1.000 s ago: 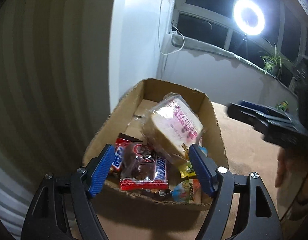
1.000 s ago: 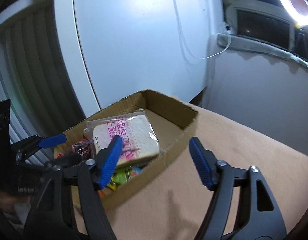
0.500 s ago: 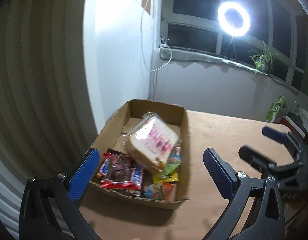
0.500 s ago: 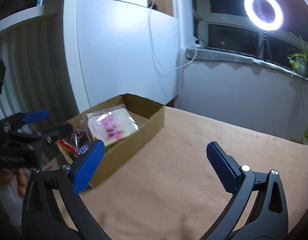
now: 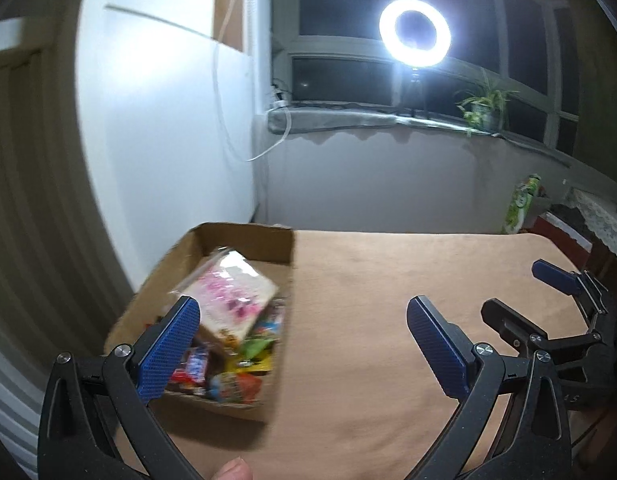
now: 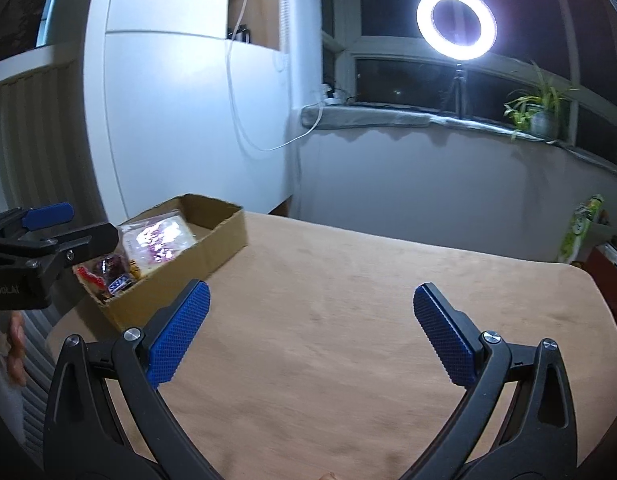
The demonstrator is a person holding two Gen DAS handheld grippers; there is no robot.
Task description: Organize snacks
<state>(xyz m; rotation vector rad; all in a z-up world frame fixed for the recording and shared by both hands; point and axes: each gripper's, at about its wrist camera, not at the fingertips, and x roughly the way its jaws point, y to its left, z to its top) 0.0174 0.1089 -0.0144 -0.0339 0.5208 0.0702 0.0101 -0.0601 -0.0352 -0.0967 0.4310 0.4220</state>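
Between the blue-padded fingers (image 5: 170, 342) of the left gripper (image 5: 304, 344) and of the right gripper (image 6: 308, 330), both spread wide, nothing is held. Assorted wrapped snacks (image 5: 232, 308) are seen in an open brown cardboard box (image 5: 248, 236) at the tan table's (image 5: 388, 280) left edge.

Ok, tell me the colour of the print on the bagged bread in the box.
Pink print on the bagged bread, clearest in the left wrist view.
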